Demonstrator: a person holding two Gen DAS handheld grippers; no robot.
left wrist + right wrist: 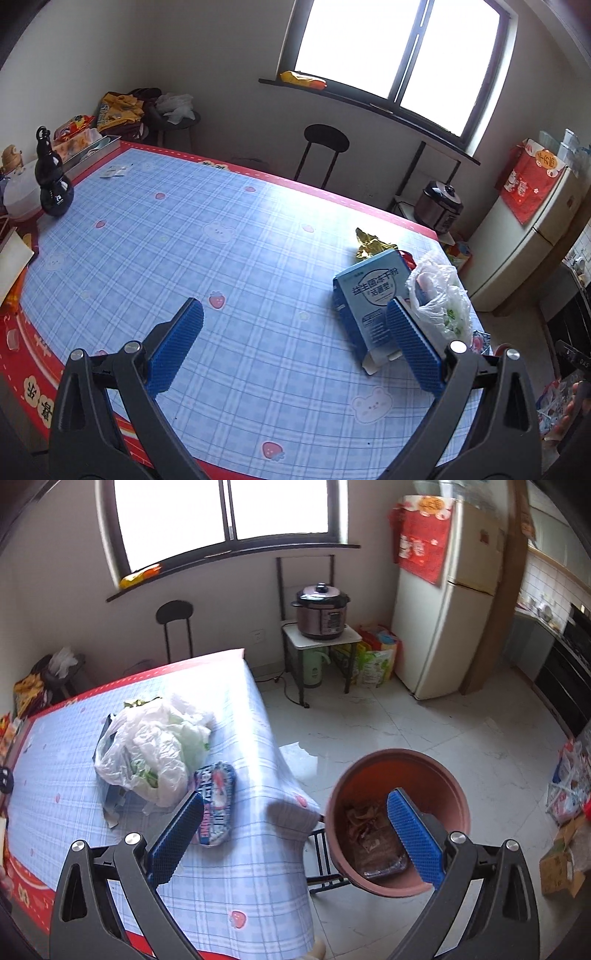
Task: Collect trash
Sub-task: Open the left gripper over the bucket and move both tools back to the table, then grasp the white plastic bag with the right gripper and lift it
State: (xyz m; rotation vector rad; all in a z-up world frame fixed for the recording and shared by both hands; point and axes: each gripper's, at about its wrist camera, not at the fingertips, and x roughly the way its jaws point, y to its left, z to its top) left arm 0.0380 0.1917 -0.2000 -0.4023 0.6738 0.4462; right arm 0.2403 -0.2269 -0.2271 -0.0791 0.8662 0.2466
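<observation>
A blue carton (369,306) lies on the checked table (229,266) near its right edge, with a gold foil wrapper (371,245) behind it and a crumpled clear plastic bag (439,295) beside it. My left gripper (295,325) hovers open above the table, its right finger just in front of the carton. In the right wrist view the plastic bag (151,749) and a flat snack packet (216,805) lie by the table corner. A brown round bin (399,819) with wrappers inside stands beside the table. My right gripper (295,816) is open, spanning packet and bin.
A black gourd-shaped bottle (53,181) and a metal tray (92,151) stand at the table's far left. A black stool (327,138) is behind the table. A rice cooker (321,611) sits on a small stand, next to a white fridge (443,598). Bags and boxes (565,812) lie on the floor at right.
</observation>
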